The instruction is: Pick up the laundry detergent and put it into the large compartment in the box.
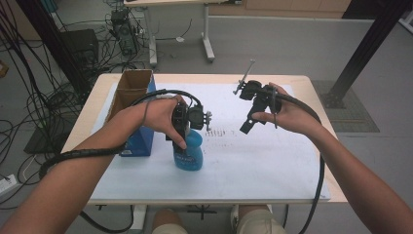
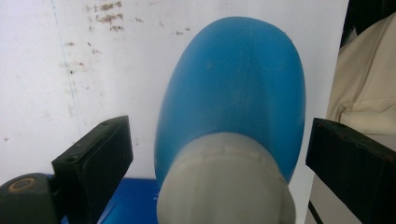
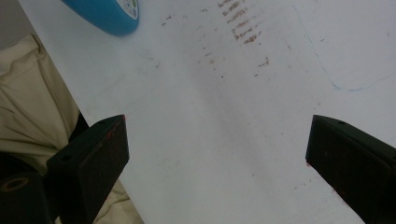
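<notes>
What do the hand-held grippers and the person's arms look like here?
Both the left hand-held gripper and the right hand-held gripper are black, with two blocky, flat-faced black jaws. A thick black cable trails from each. The forearms are bare, with no sleeves or gloves.

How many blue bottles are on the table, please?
1: the blue bottle stands near the table's front left, beside the box, under the open left gripper.

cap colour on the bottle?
Pale grey cap on a blue bottle; clearest in the left gripper view.
</notes>
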Action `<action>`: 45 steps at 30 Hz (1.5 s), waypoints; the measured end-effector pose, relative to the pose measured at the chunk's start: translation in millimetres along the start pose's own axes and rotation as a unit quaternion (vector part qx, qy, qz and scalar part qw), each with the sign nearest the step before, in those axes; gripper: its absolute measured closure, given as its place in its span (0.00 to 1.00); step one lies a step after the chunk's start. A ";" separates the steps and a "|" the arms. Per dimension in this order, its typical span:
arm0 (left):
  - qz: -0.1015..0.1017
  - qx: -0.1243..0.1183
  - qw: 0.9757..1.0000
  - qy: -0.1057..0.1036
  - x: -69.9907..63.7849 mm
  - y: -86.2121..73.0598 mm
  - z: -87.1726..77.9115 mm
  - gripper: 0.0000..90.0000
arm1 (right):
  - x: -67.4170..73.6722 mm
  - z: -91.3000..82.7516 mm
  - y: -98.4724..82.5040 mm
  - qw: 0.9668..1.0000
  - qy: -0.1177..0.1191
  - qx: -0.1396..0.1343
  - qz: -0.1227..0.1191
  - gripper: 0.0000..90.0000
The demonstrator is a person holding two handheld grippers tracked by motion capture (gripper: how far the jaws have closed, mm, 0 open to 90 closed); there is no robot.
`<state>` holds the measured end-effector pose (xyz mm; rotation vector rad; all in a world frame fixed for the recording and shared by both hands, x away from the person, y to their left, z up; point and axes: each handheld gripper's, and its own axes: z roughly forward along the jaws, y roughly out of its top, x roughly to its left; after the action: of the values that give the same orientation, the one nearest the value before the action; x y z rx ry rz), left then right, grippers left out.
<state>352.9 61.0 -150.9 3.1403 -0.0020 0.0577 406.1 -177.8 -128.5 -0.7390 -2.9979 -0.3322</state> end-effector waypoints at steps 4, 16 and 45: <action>0.000 -0.001 1.000 0.000 0.1 -0.1 -0.1 0.09 | 0.0 0.2 0.2 1.000 0.000 0.000 -0.001 0.07; 0.001 -0.003 1.000 0.001 0.0 0.9 -0.3 0.09 | 0.0 0.3 0.0 1.000 0.000 0.000 0.000 0.07; 0.007 -0.001 1.000 0.000 0.5 3.1 4.5 0.21 | -1.5 -0.1 -0.5 1.000 -0.001 0.001 0.001 0.07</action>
<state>353.6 57.9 -155.4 3.1387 -0.0233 0.0573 407.2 -179.0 -128.7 -0.7440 -2.9984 -0.3299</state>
